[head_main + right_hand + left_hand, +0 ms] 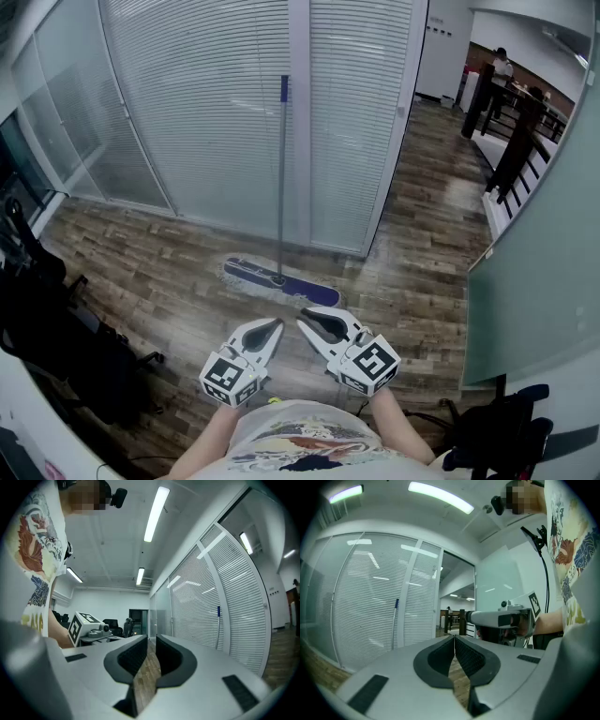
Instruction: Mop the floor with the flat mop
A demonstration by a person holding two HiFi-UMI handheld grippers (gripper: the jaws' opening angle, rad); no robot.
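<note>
The flat mop stands by itself: its grey pole with a blue tip (281,178) leans on the white post of the glass wall, and its blue-purple head (281,282) lies flat on the wood floor. Both grippers hover side by side short of the head, pointing at it. My left gripper (275,325) is shut, its tips touching, with nothing in it (454,637). My right gripper (305,320) stands open by a narrow gap and is empty (151,639). The pole also shows in the left gripper view (395,620) and the right gripper view (218,630).
A glass wall with white blinds (197,112) runs behind the mop. Black chairs and gear (56,347) crowd the left; another black chair (506,431) sits at the bottom right beside a frosted panel (534,281). A corridor with a dark railing (511,141) opens at the upper right.
</note>
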